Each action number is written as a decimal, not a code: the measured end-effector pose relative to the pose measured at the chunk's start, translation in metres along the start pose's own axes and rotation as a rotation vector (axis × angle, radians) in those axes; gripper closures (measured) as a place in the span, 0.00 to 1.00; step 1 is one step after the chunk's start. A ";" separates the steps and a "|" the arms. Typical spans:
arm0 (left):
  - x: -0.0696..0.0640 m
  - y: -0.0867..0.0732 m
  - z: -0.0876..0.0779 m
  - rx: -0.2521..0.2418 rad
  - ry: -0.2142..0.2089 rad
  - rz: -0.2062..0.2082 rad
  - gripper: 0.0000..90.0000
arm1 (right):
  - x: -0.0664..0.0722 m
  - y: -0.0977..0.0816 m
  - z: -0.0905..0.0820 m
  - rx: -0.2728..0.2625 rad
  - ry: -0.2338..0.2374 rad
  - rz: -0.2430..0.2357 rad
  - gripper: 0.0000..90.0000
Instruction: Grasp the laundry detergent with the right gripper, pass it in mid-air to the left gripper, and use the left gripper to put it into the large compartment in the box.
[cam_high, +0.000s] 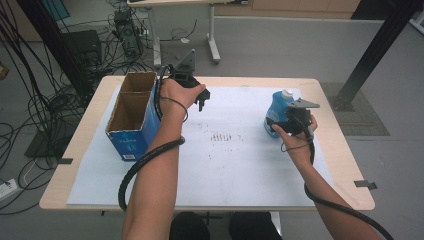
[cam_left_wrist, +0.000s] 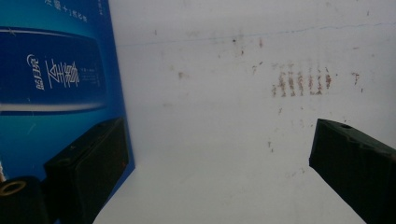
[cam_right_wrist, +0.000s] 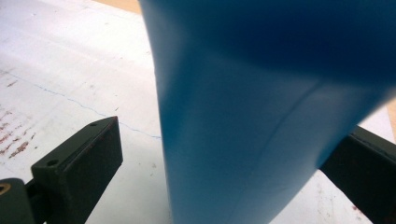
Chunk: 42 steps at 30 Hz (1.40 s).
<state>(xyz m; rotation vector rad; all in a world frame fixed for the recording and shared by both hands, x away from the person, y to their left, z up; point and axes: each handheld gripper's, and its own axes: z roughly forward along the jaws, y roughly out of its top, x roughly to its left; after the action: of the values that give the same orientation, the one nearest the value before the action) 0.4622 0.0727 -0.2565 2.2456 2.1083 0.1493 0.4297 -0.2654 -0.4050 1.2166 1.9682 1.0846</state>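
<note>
A: High view: blue bottle (cam_high: 278, 111) at the table's right, upright; right gripper (cam_high: 295, 122) around it?
B: Jaws apart, either side, left jaw clear of it; left gripper (cam_high: 199, 97) spread wide beside the open box (cam_high: 131, 115), holding nothing.

We see a blue bottle (cam_high: 278, 112) standing upright at the right of the high view, a little above mid-height, on the white sheet that covers the table. Its body is bright blue and smooth, widening toward the base, and it carries a pale cap at the top (the cap's exact shape is too small to tell). In the right gripper view the blue bottle (cam_right_wrist: 261, 116) takes up the centre and upper right of the frame, its plain blue wall rising from the bottom edge and flaring wider toward the top, slightly blurred by closeness, with a faint curved seam running across its lower right part.
</note>
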 end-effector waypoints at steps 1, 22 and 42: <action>0.000 0.000 0.000 -0.002 -0.001 -0.002 0.06 | 0.000 0.000 0.000 0.000 0.000 0.000 0.02; 0.000 0.002 -0.002 -0.003 0.001 -0.001 0.06 | -0.001 0.001 0.001 -0.018 0.005 -0.005 0.02; -0.001 0.003 0.000 -0.004 -0.003 -0.003 0.06 | -0.002 0.000 0.002 -0.030 0.013 -0.003 0.02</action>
<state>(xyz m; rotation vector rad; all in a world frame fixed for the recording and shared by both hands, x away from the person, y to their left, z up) 0.4651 0.0714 -0.2564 2.2386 2.1075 0.1501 0.4321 -0.2663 -0.4054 1.1931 1.9554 1.1195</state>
